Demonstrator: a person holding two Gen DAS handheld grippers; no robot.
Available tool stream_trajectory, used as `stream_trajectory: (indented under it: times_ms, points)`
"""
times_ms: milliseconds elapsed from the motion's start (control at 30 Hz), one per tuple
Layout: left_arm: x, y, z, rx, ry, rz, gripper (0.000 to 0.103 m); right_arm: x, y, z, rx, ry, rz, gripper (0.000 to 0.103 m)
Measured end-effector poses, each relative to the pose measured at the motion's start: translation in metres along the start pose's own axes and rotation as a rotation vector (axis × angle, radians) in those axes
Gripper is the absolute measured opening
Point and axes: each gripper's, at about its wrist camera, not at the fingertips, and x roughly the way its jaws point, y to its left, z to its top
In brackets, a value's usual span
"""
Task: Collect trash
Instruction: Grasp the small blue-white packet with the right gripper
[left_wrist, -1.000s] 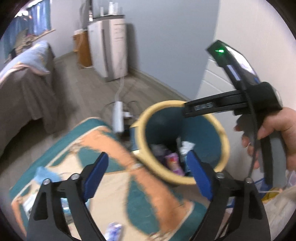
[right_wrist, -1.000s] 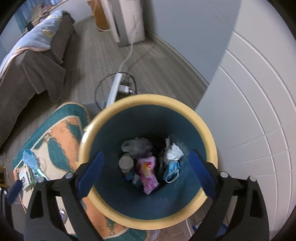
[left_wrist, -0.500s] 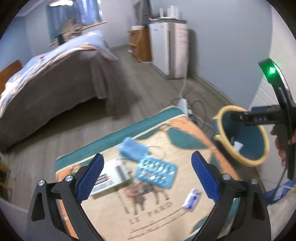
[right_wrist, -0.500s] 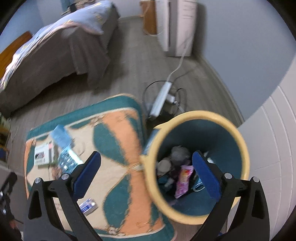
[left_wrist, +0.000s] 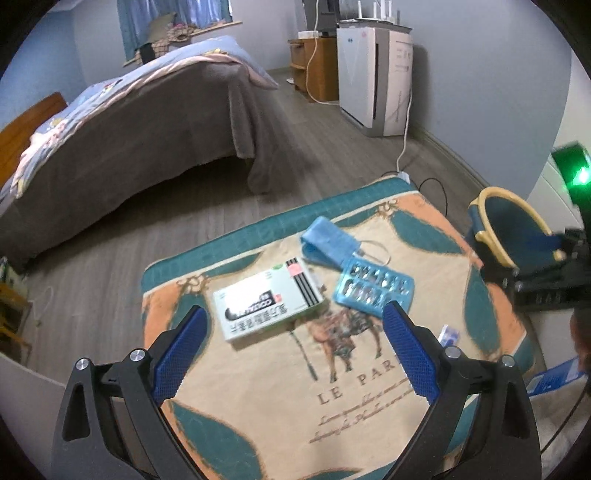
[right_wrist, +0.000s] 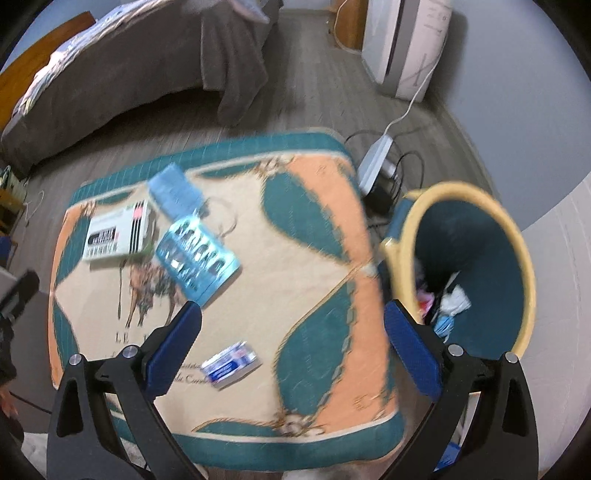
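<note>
Trash lies on a patterned rug (left_wrist: 354, 402) (right_wrist: 317, 243): a white medicine box (left_wrist: 267, 304) (right_wrist: 116, 232), a blue blister pack (left_wrist: 373, 290) (right_wrist: 197, 256), a blue face mask (left_wrist: 327, 245) (right_wrist: 173, 192) and a small blue-white packet (left_wrist: 448, 336) (right_wrist: 231, 363). My left gripper (left_wrist: 291, 352) hangs open above the rug, just in front of the box, with nothing between its fingers. My right gripper (right_wrist: 291, 345) is open too, empty, above the rug's right half near the small packet. A teal bin with a yellow rim (left_wrist: 495, 206) (right_wrist: 524, 258) stands off the rug's right edge and holds several pieces of trash.
A bed with a grey cover (left_wrist: 122, 136) stands at the back left. A white appliance (left_wrist: 373, 74) and a wooden cabinet (left_wrist: 314, 66) are against the far wall. A power strip with cables (right_wrist: 376, 166) lies on the floor beside the bin. A white curved wall (right_wrist: 554, 295) rises at right.
Both grippers have swung left, away from the bin and over the rug. The bin slid to the right edge of each view, and the box, blister pack and mask came into view.
</note>
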Motion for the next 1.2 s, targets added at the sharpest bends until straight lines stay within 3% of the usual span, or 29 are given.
stream_trajectory:
  times_ms: [167, 700, 900, 1033, 1200]
  points:
    - [0.004, 0.01, -0.008, -0.015, 0.021, -0.001, 0.095, 0.016, 0.017, -0.016, -0.099, 0.013, -0.065, 0.097]
    - [0.01, 0.015, 0.002, -0.026, 0.01, -0.027, 0.095, 0.064, 0.054, -0.041, -0.275, 0.171, 0.008, 0.097]
    - [0.013, 0.019, 0.002, -0.034, 0.022, -0.028, 0.095, 0.082, 0.058, -0.048, -0.313, 0.216, -0.012, 0.08]
    - [0.017, 0.02, 0.001, -0.036, 0.034, -0.024, 0.095, 0.084, 0.063, -0.051, -0.341, 0.227, 0.032, 0.053]
    - [0.024, 0.018, 0.0, -0.023, 0.053, -0.011, 0.095, 0.081, 0.073, -0.054, -0.34, 0.232, 0.063, 0.049]
